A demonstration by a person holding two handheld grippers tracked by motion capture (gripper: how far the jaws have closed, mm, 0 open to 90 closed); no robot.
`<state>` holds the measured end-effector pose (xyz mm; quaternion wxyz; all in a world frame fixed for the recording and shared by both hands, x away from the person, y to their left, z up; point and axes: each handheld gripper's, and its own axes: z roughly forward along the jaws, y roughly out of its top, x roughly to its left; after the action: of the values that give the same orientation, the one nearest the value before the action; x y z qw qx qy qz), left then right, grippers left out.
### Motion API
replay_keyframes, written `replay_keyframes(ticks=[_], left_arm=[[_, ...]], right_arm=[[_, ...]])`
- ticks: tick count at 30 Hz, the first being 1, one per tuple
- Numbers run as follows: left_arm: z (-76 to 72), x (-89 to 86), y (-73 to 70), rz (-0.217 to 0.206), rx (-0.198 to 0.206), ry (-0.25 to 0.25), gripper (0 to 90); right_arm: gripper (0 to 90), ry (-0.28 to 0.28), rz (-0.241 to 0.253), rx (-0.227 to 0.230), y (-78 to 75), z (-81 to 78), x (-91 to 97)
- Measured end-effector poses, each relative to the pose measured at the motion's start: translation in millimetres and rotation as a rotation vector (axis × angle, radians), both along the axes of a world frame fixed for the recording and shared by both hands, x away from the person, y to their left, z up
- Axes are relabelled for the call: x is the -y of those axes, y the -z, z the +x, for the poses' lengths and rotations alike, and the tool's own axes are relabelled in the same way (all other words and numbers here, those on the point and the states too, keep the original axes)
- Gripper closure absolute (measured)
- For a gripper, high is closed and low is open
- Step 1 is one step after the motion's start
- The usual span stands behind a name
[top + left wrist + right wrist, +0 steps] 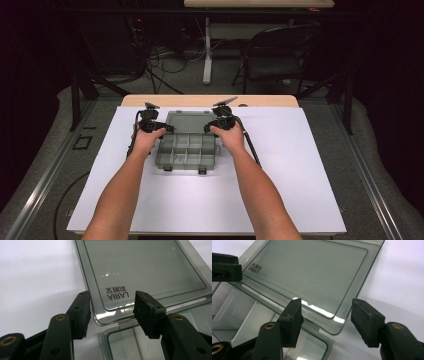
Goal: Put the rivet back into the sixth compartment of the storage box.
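White paper covers the surface, where the smoky plastic compartment box lies mid-surface with its lid flat open, and I judge it light, stiff and slippery, best gripped at the lid's rim corners, which my left tongs and right tongs straddle spread, pinching nothing.

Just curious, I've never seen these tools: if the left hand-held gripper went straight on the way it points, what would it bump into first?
Most likely the near corner of the open lid of the clear compartment box. The left hand-held gripper has its jaws open astride that corner by the hinge, though depth is hard to judge.
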<state>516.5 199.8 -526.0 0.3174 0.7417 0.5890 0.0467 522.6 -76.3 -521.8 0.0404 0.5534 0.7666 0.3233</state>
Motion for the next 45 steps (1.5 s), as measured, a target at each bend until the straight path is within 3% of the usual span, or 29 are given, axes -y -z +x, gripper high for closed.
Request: replay_keyframes(ticks=[11, 22, 32, 45], left_arm=[[-3.1, -1.7, 0.9, -0.016, 0.005, -0.012, 48.1], [-6.6, -1.9, -1.3, -0.004, -0.004, -0.008, 48.4], [-9.0, -0.6, 0.0, -0.002, 0.010, -0.027, 48.6], [-8.5, -0.8, 1.7, -0.006, 0.017, -0.018, 47.2]], right_arm=[[42.5, 0.001, 0.005, -0.005, 1.0, -0.7, 0.2], [44.8, 0.000, 0.015, -0.002, 1.5, -3.4, 1.4], [45.8, 0.019, 0.036, -0.032, 2.6, -1.3, 3.9], [40.4, 0.023, 0.075, -0.037, 9.6, 3.5, 6.7]])
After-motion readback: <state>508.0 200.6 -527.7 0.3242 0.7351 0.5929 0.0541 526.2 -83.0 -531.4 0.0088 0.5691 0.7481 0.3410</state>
